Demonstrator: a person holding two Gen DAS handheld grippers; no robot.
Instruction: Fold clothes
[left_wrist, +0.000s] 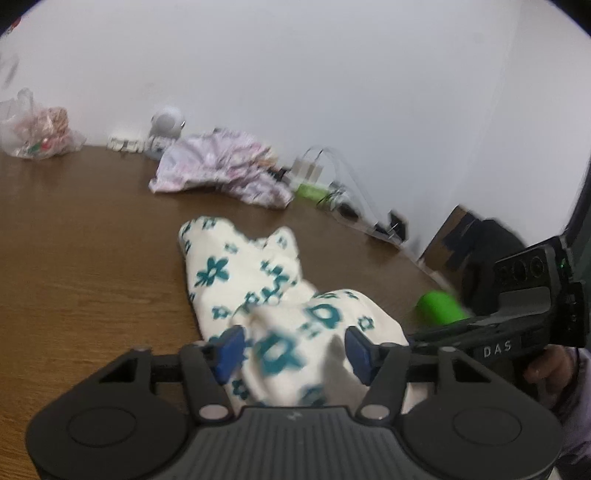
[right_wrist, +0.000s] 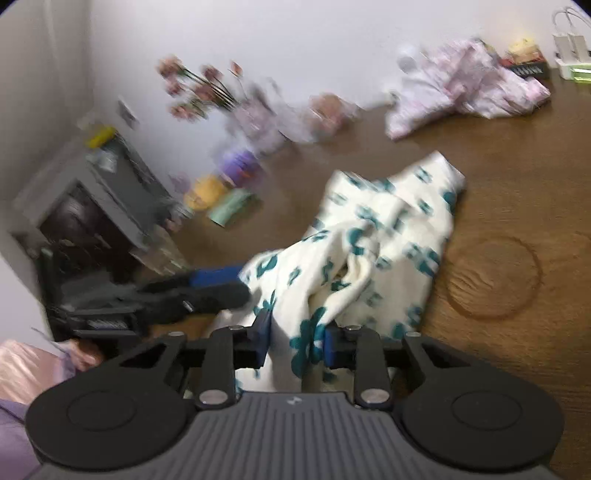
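A white garment with teal flowers lies bunched on the brown wooden table. My left gripper stands open with its blue pads on either side of a raised fold of the garment. In the right wrist view the same garment runs from the table up between my right gripper's pads, which are shut on a fold of it. The left gripper also shows in the right wrist view, at the garment's left edge. The right gripper's body shows in the left wrist view, at the right.
A crumpled pink-and-white garment lies at the table's far side by the wall. A plastic bag, a small white device and chargers with cables line the back edge. A grey cabinet and flowers stand left of the table.
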